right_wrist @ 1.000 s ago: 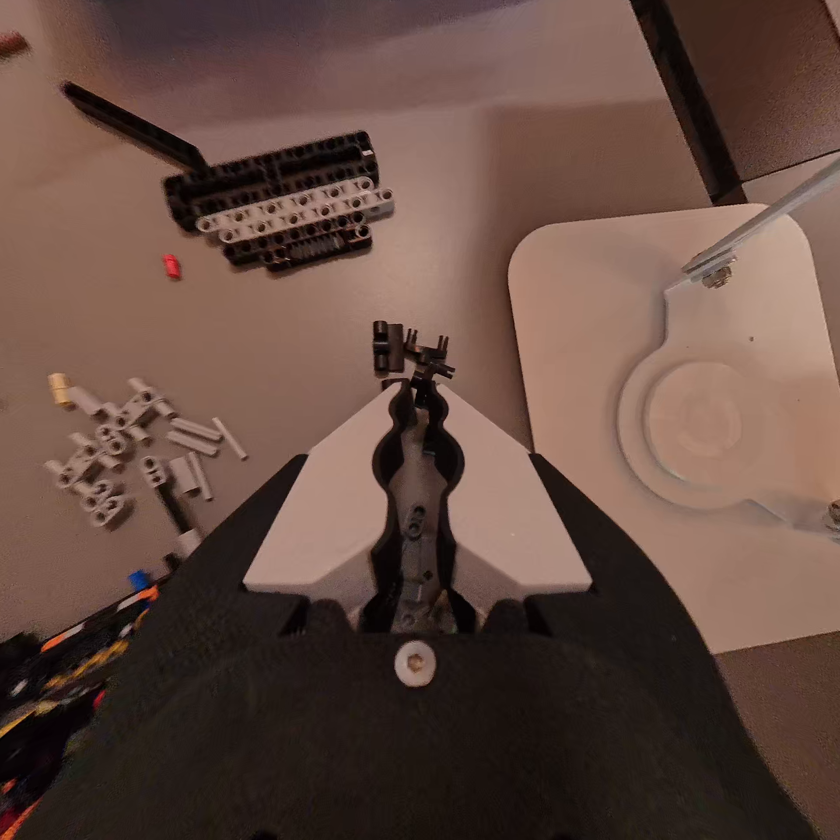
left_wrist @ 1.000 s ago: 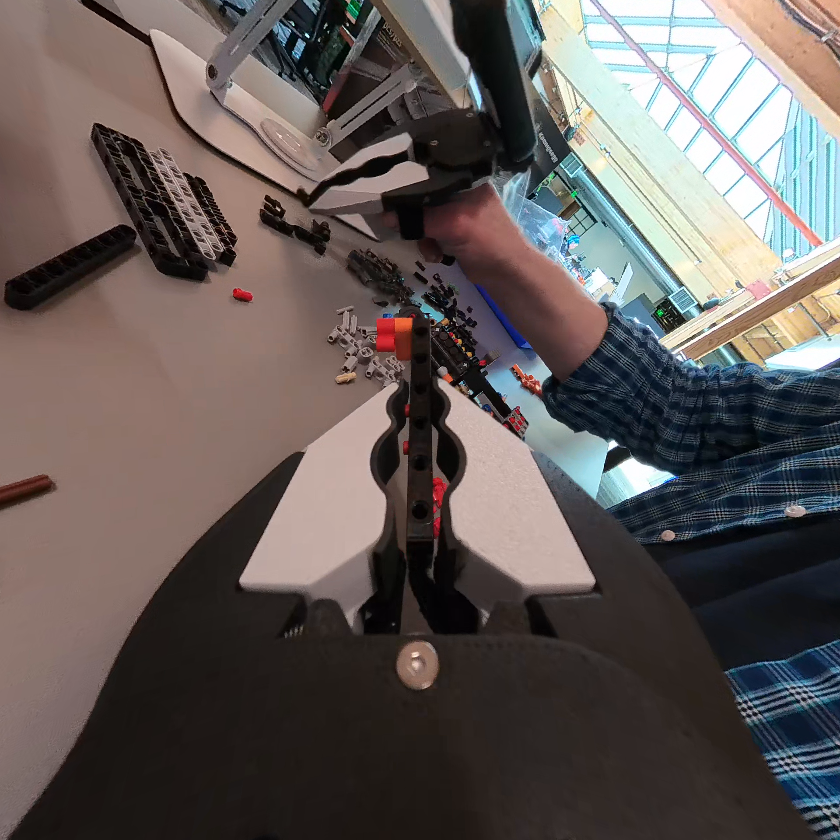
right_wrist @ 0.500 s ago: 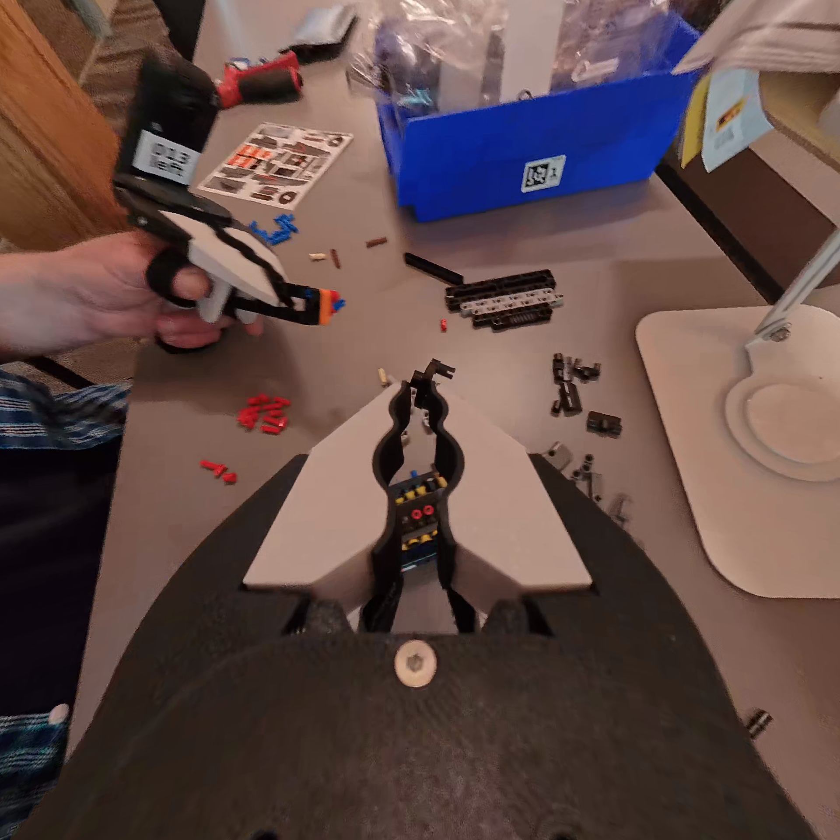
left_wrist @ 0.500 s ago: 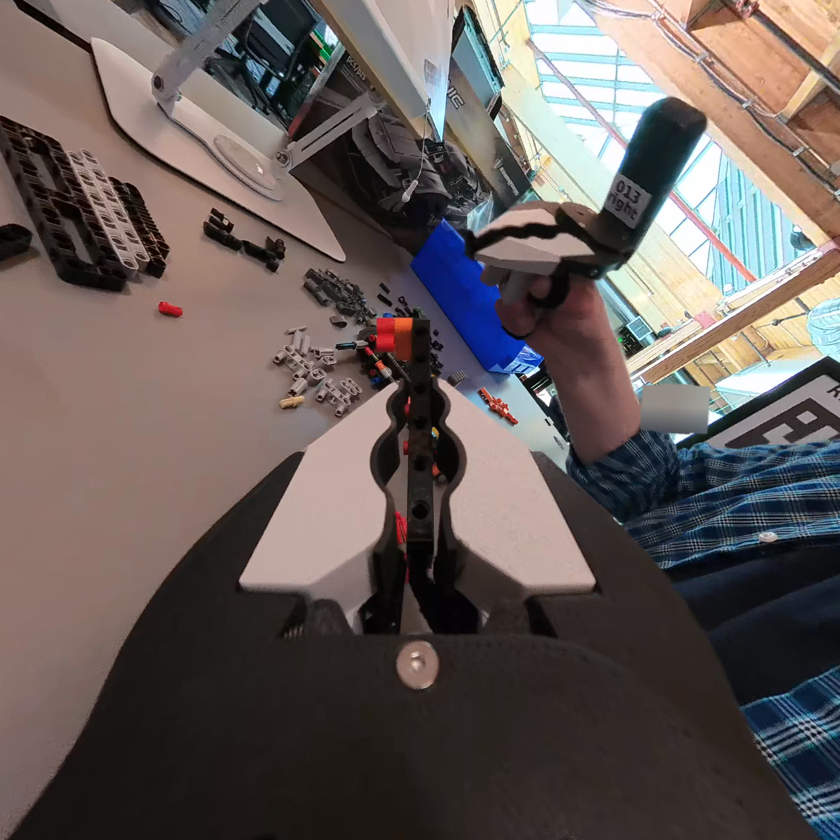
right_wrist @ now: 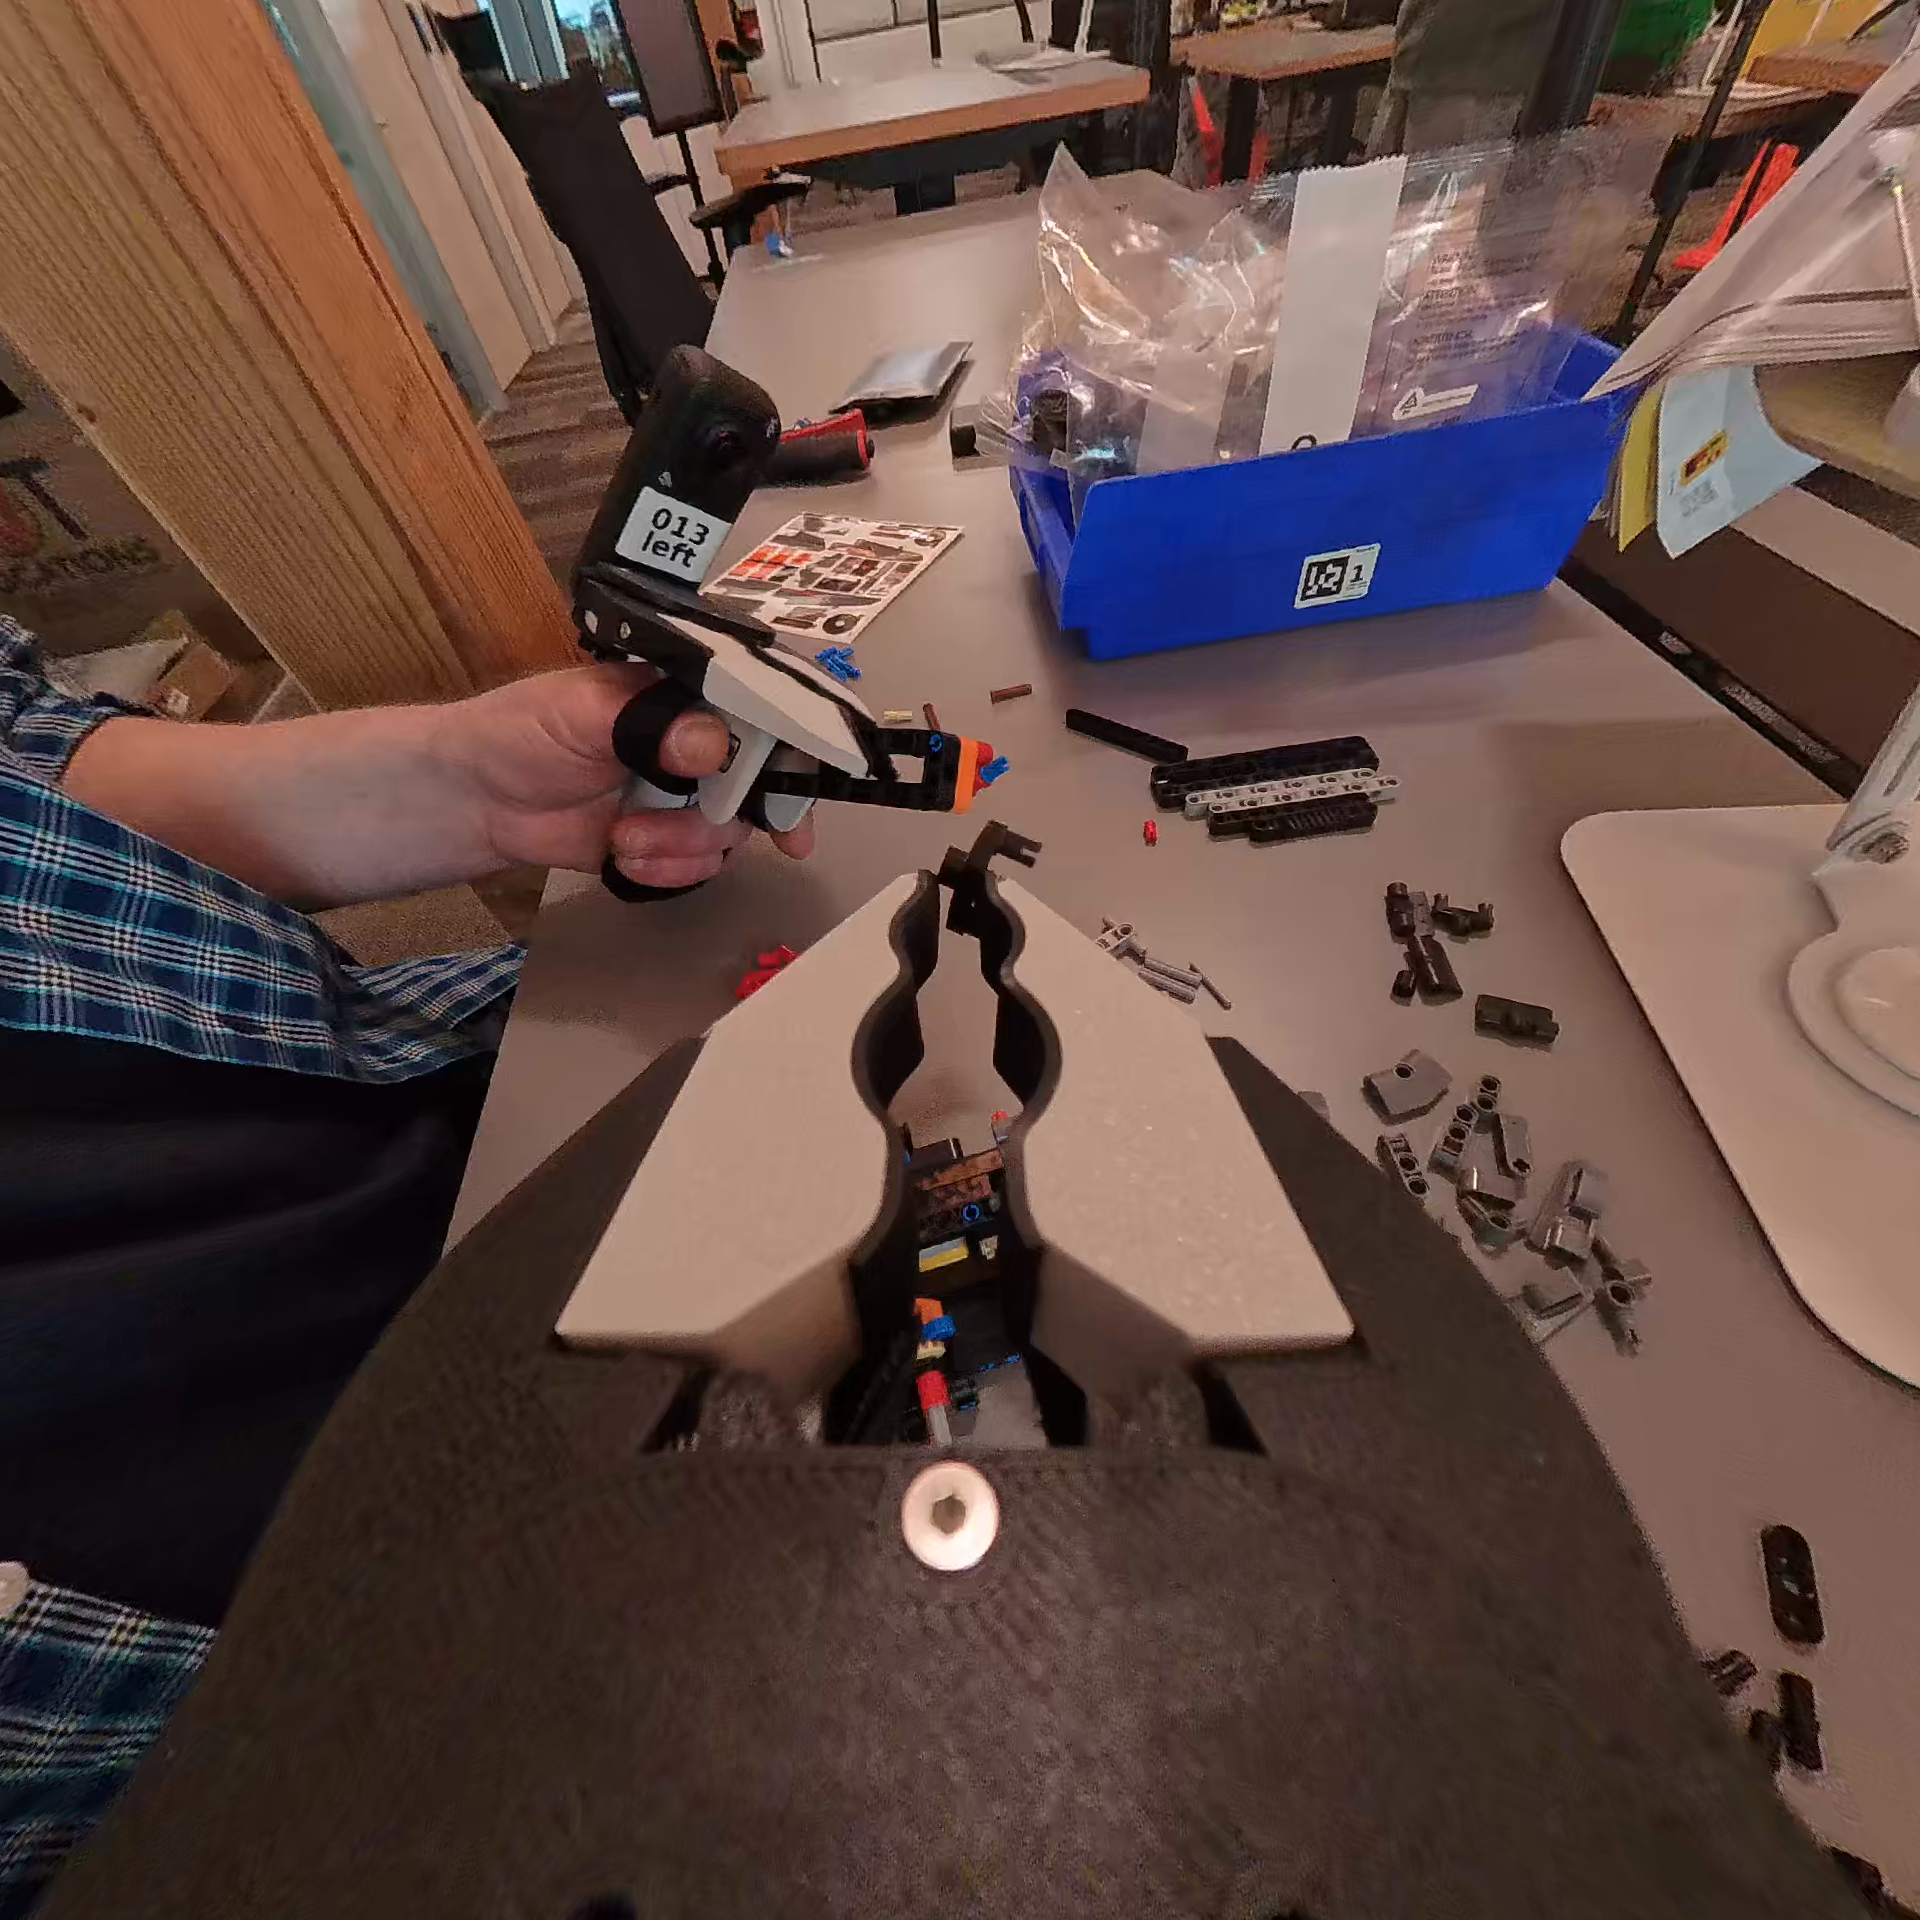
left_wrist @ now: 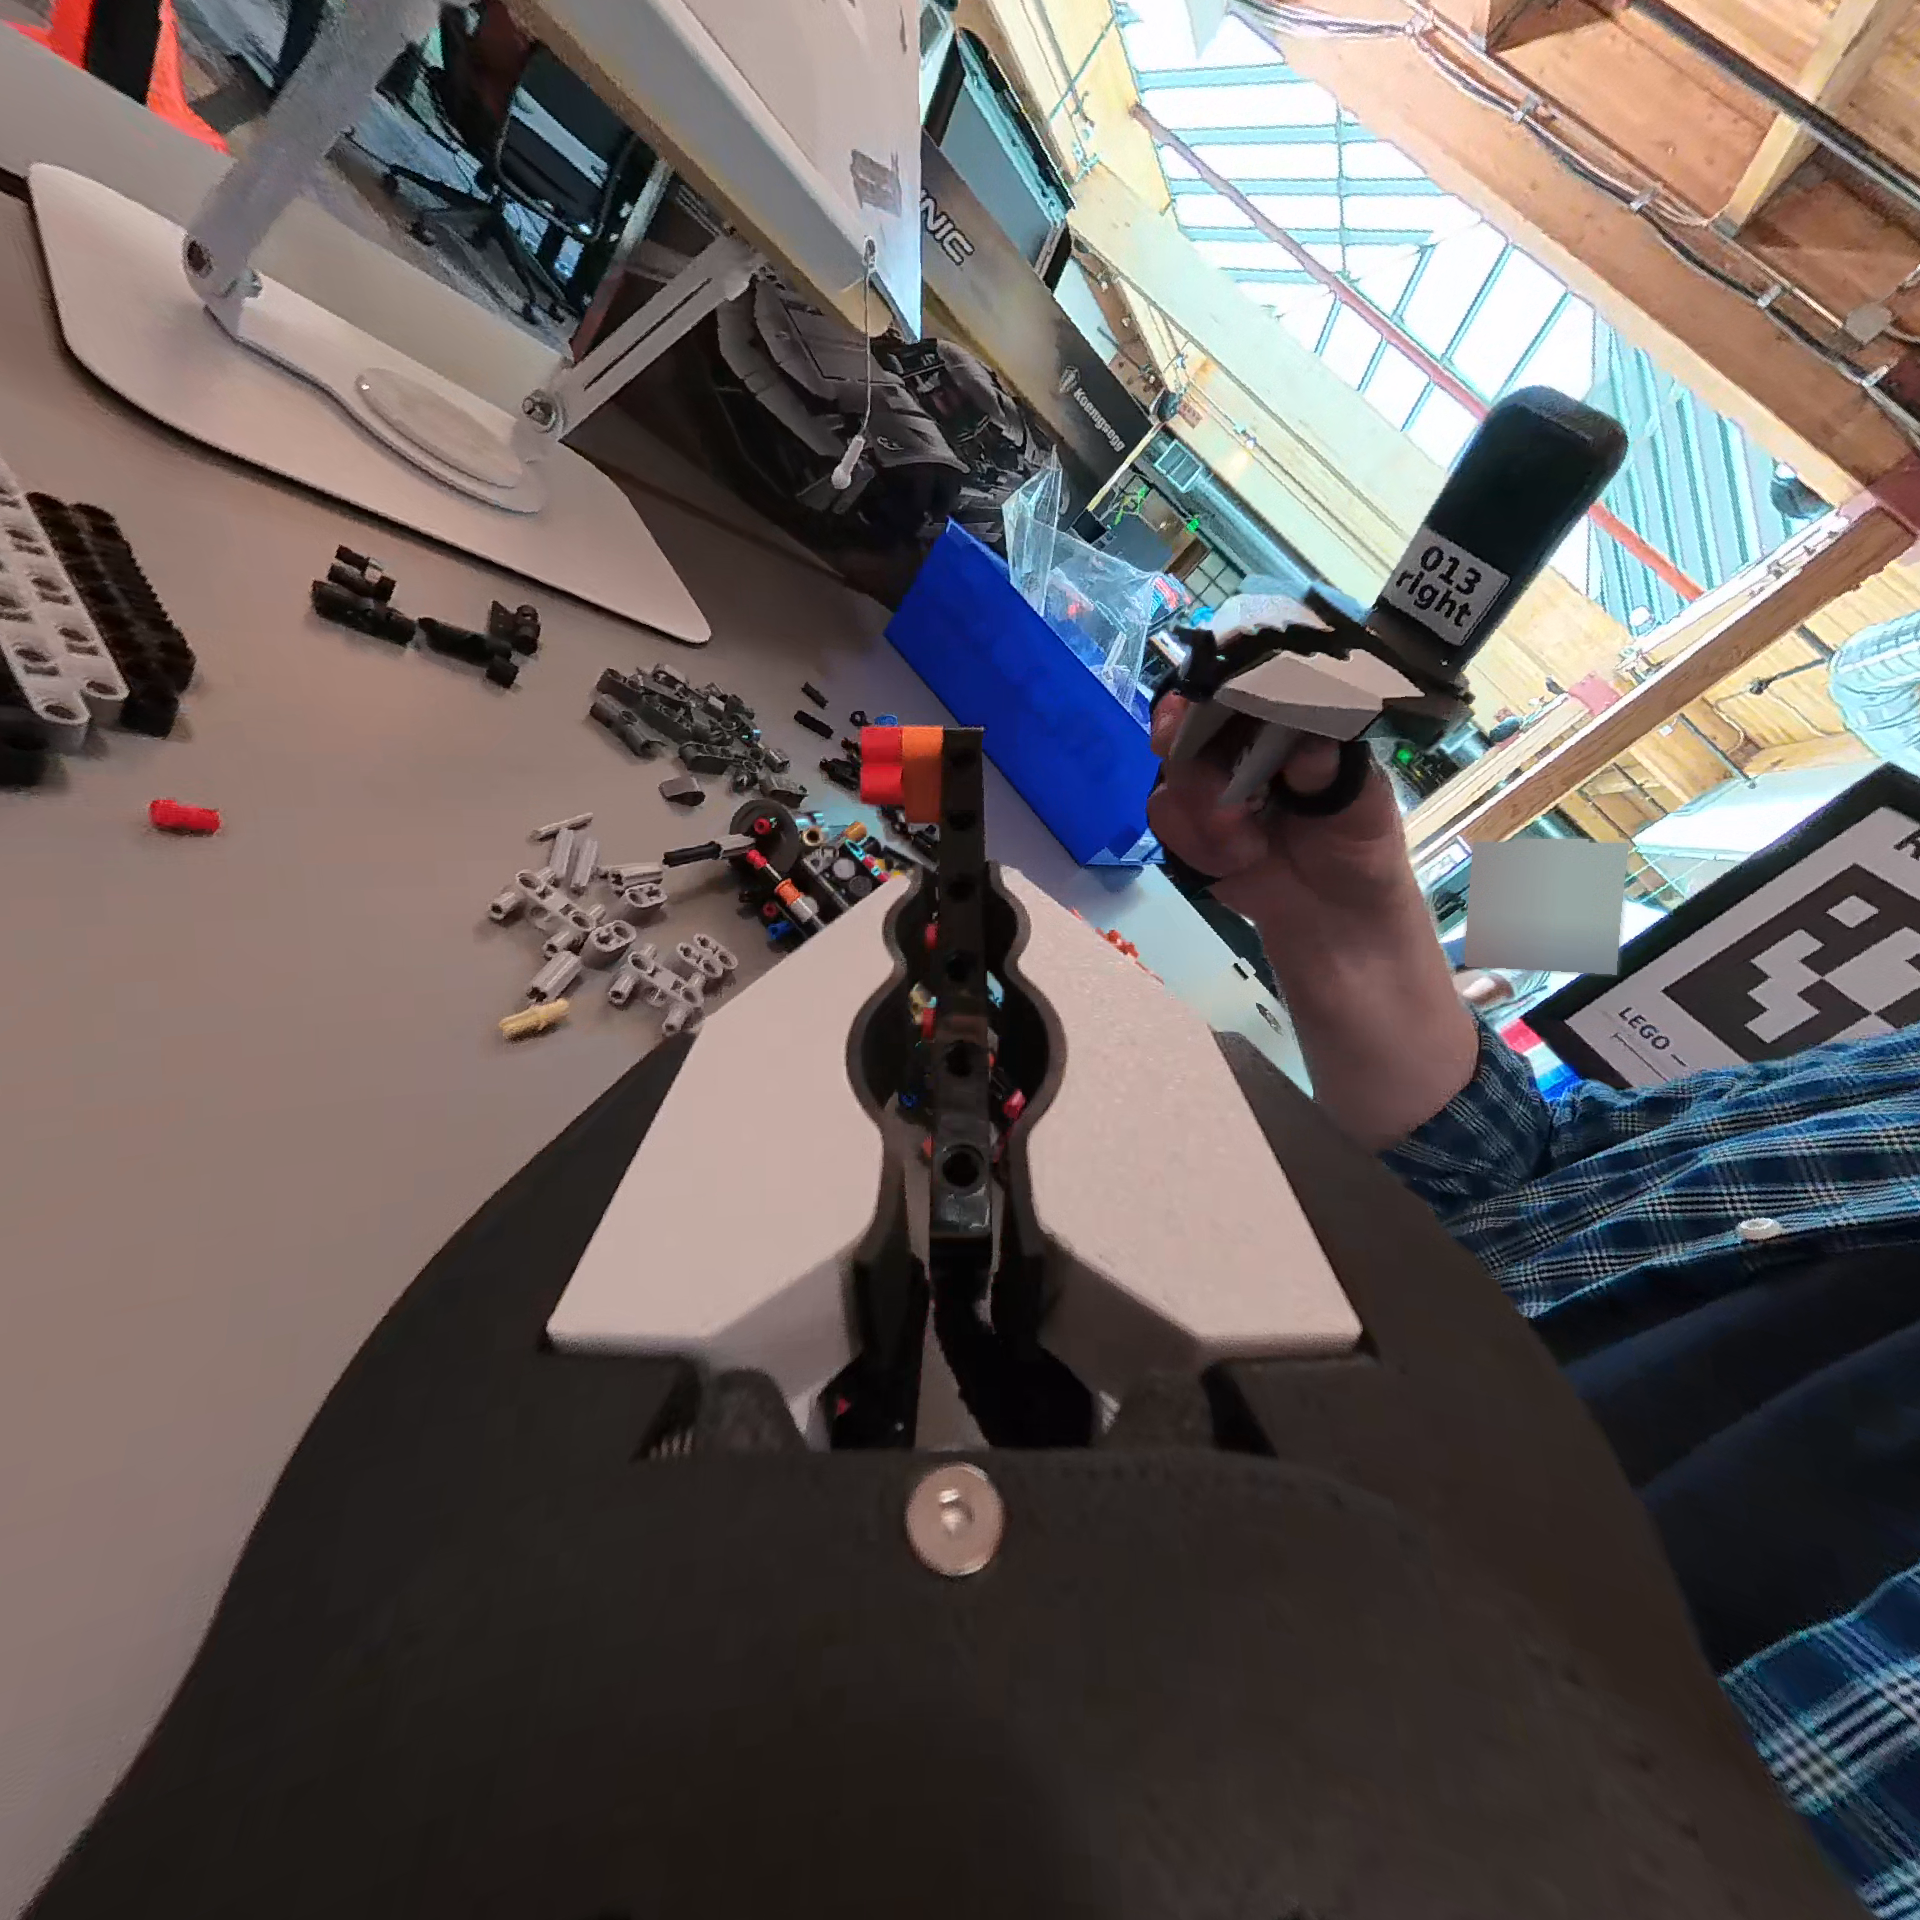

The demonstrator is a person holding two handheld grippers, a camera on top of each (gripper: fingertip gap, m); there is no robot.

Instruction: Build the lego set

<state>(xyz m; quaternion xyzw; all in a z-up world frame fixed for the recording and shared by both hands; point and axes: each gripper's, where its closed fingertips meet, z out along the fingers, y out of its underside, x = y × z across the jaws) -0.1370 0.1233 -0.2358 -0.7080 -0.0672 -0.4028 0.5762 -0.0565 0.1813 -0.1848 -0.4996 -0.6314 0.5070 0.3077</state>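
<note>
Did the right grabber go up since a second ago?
Yes. A second ago the right gripper was down low over the table by the white stand base. Now it is raised, pulled away from the base, shut on a small black piece.

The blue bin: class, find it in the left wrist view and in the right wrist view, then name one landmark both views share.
Left wrist view: the blue bin sits right of centre, beyond the black beam that the left gripper holds.
Right wrist view: upper right, holding clear bags.
Shared landmark: the white stand base.
</note>
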